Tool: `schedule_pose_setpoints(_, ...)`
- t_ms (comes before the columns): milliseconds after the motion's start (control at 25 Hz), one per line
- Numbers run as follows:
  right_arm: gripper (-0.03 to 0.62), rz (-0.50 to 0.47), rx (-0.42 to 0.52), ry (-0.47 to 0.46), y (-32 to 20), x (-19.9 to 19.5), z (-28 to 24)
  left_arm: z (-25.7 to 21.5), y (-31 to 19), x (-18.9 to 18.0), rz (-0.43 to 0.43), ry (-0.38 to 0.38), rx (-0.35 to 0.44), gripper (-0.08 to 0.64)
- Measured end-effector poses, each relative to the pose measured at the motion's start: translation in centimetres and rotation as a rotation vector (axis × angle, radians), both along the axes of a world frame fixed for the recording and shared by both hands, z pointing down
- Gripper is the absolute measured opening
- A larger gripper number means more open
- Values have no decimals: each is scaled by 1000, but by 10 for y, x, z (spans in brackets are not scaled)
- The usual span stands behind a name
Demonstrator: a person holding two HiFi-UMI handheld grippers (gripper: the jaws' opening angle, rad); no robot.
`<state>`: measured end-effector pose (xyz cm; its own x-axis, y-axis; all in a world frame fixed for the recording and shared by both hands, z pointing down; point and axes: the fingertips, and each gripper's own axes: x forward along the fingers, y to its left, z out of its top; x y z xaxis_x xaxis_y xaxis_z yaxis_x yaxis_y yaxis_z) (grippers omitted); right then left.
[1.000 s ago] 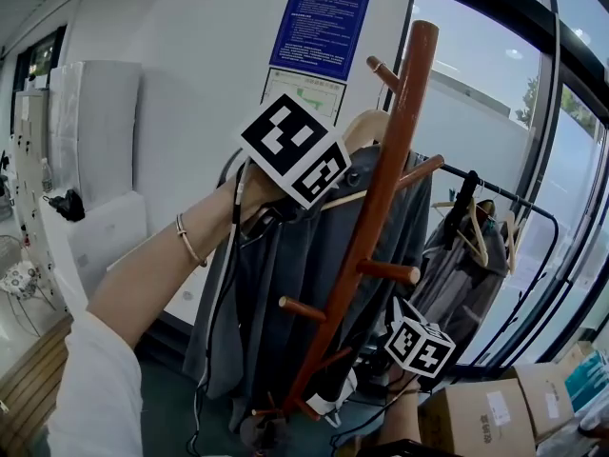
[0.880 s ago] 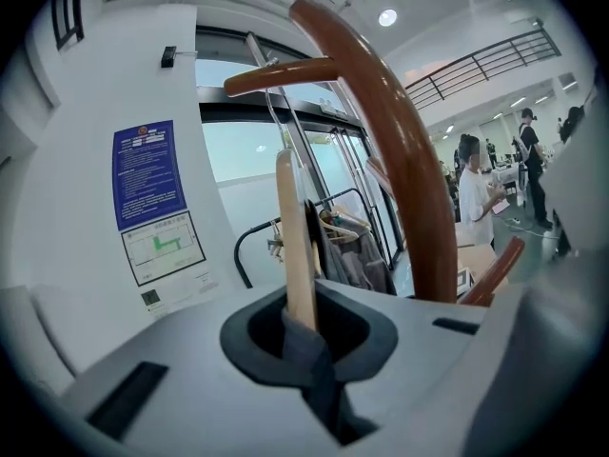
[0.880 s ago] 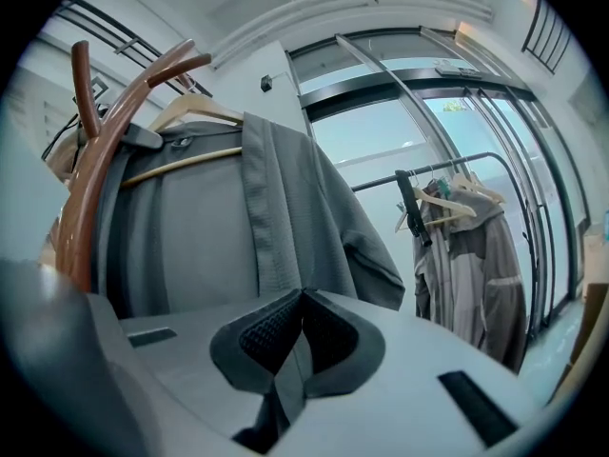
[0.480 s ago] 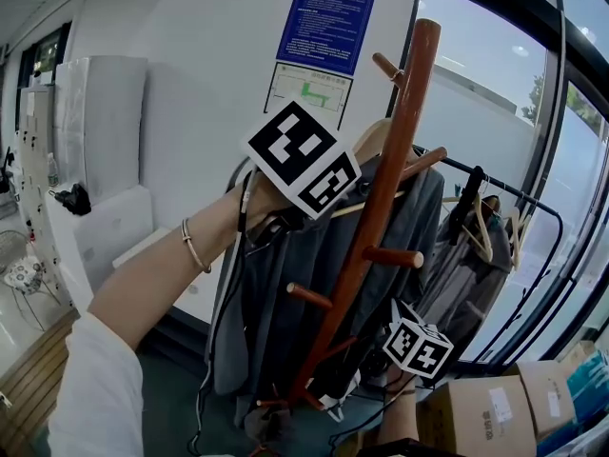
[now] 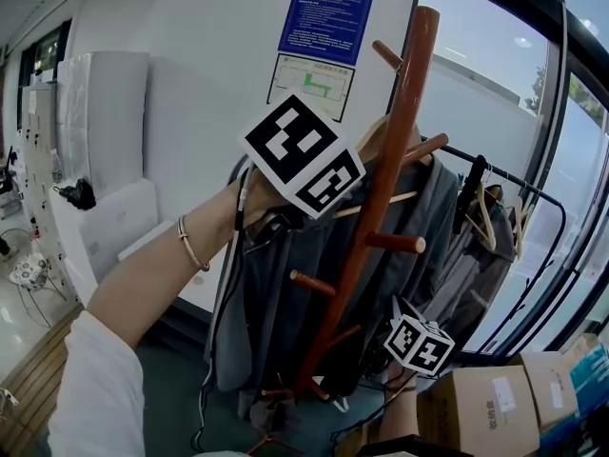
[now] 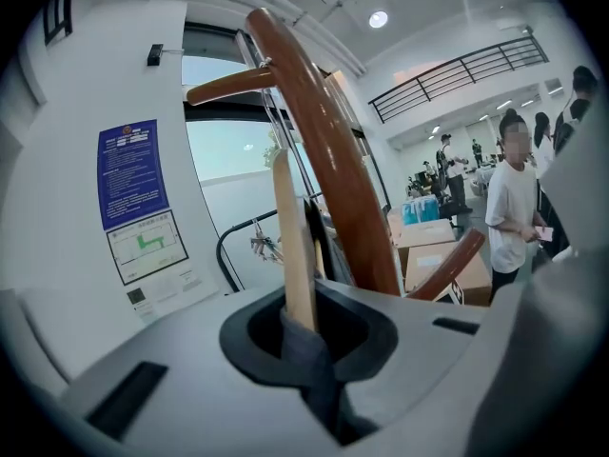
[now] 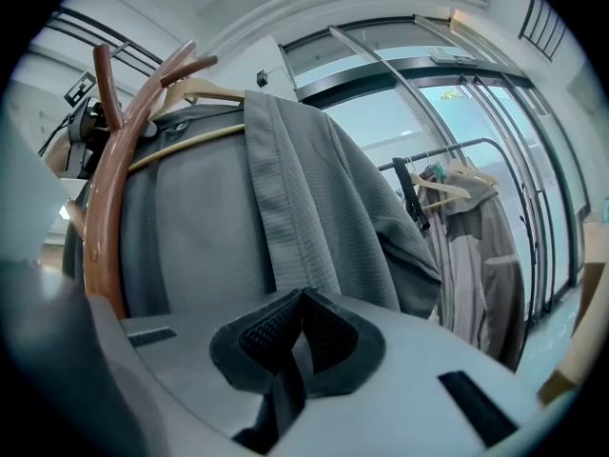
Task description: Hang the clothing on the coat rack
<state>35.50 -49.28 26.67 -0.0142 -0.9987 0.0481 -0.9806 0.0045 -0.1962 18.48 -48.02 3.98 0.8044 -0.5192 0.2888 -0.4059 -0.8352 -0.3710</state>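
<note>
Clamped in left gripper [image 6: 306, 329] jaws: wooden hanger [image 6: 293, 246] with grey garment [image 5: 276, 303], just beside coat rack [image 5: 381, 188]. Pressed together, empty, on right gripper [image 7: 300, 305].

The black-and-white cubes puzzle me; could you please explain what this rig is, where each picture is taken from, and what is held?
No robot: a person holds hand tongs, each carrying a marker cube. The wide picture comes from a head camera; the other two look along each pair of tongs. The left tongs are shut on a wooden hanger bearing a grey garment, beside the coat rack. The right tongs are closed, with nothing between them.
</note>
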Motion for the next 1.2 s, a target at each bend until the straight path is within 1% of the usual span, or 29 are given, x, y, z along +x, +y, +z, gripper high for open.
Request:
schedule_pose_setpoints(200,23,-10,7,-18,7,-5,4,3,9,-2,2,-18,5,18)
schedule_pose_setpoints(320,23,-1,10,-16,12,-7,3,2,14,-6,-4,-29,9,31)
schedule_pose_setpoints(480,23,10,9,-19,18,-8,3,-3,19,-14,-19,-61,64,68)
schedule_pose_setpoints(600,23,12,5,-24,22,-10,5,-6,23,-19,-17,-75,78,83)
schedule_pose_setpoints(800,23,-2,4,-28,24,-19,4,-15,35,-23,12,-41,78,84)
schedule_pose_setpoints(1080,23,5,13,-6,34,-32,-5,-21,38,-29,3,-38,103,91)
schedule_pose_setpoints(1200,23,10,17,-2,40,-35,-7,-26,42,-32,8,-8,108,104)
